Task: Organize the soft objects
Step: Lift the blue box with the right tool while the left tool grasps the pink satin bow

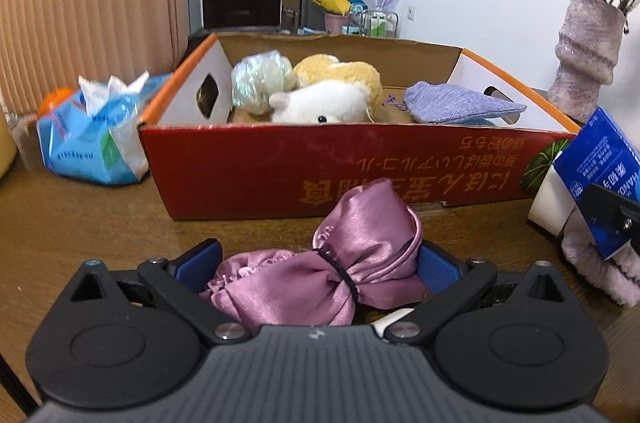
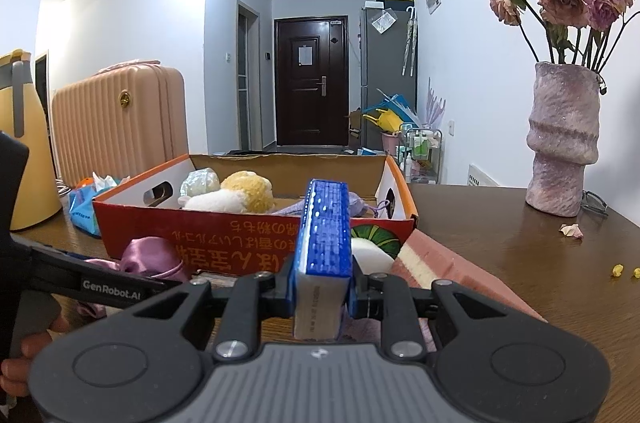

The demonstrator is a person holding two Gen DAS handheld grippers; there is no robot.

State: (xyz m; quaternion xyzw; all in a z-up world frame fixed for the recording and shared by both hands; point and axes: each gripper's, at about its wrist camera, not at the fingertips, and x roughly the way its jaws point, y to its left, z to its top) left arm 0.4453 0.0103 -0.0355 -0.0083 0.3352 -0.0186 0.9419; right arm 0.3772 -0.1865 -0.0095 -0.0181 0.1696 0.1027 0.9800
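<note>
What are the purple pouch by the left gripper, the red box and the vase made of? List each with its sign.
Purple pouch: likely satin-type fabric; glossy sheen, soft gathered folds.
Red box: cardboard, printed outside; brown raw edge along the back wall, cut handle holes.
Vase: probably ceramic or plaster, matte; rough, pitted pinkish surface, faint sparkle. Exact material unclear.

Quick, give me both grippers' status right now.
Left gripper: jaws around the purple satin pouch on the table; cannot tell whether they grip it.
Right gripper: closed on the blue tissue pack.
</note>
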